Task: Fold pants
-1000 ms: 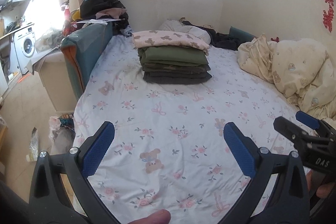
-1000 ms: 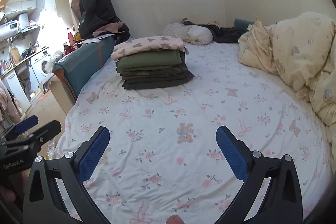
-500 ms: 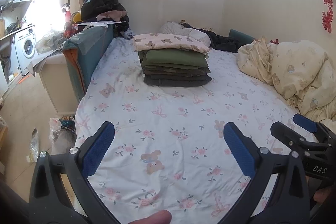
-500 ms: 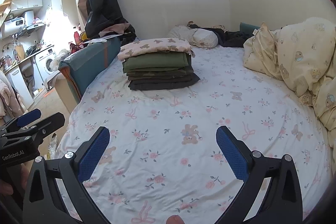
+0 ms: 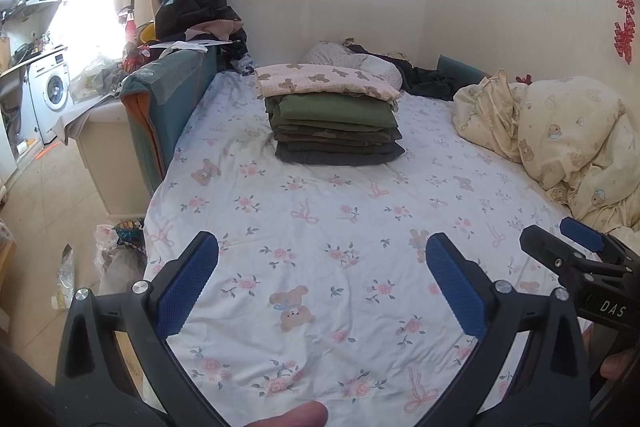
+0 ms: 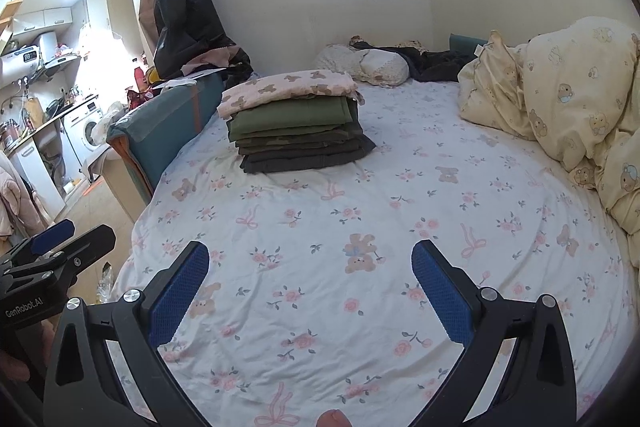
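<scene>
A neat stack of folded pants (image 5: 334,123) (image 6: 298,131), green and dark, lies at the far middle of the bed, topped by a folded pink bear-print garment (image 5: 320,81) (image 6: 288,91). My left gripper (image 5: 320,283) hovers open over the near part of the flowered sheet, nothing between its blue pads. My right gripper (image 6: 310,285) is likewise open and empty above the sheet. Each gripper shows at the edge of the other's view: the right gripper (image 5: 576,251) and the left gripper (image 6: 60,247). Both stand well short of the stack.
The bed (image 5: 360,227) has a flowered sheet. A rumpled cream duvet (image 5: 560,131) piles along the right side. A pillow and dark clothes (image 5: 424,75) lie by the far wall. A teal padded bed end (image 5: 160,107) and cluttered floor (image 5: 116,251) are at left, a washing machine (image 5: 52,95) beyond.
Both grippers have drawn back and up slightly from the bed, staying open; the stack looks a bit lower in both views. Nothing on the bed moved.
</scene>
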### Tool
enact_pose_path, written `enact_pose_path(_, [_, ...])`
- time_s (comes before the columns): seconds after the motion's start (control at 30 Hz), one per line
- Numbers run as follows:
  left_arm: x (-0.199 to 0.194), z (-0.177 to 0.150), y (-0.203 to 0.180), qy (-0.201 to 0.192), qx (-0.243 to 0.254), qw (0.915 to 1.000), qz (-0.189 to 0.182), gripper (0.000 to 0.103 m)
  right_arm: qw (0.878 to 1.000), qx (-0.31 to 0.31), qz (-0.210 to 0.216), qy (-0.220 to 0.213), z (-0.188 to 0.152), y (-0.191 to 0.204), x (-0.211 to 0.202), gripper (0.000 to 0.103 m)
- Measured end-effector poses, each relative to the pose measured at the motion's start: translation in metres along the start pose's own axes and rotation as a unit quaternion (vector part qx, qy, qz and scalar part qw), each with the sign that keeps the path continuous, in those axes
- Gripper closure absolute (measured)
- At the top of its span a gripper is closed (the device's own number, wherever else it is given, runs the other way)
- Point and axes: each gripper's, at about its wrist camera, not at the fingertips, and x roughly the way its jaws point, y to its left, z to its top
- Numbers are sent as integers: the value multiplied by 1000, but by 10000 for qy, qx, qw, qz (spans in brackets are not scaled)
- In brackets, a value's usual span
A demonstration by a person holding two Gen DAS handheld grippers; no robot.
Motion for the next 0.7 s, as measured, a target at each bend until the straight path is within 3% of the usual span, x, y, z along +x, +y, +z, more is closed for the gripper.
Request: enact_pose_path(0.7, [-1,0,1,-31,-9,10000,9,1,10000,-1,-23,0,0,0,-1,0])
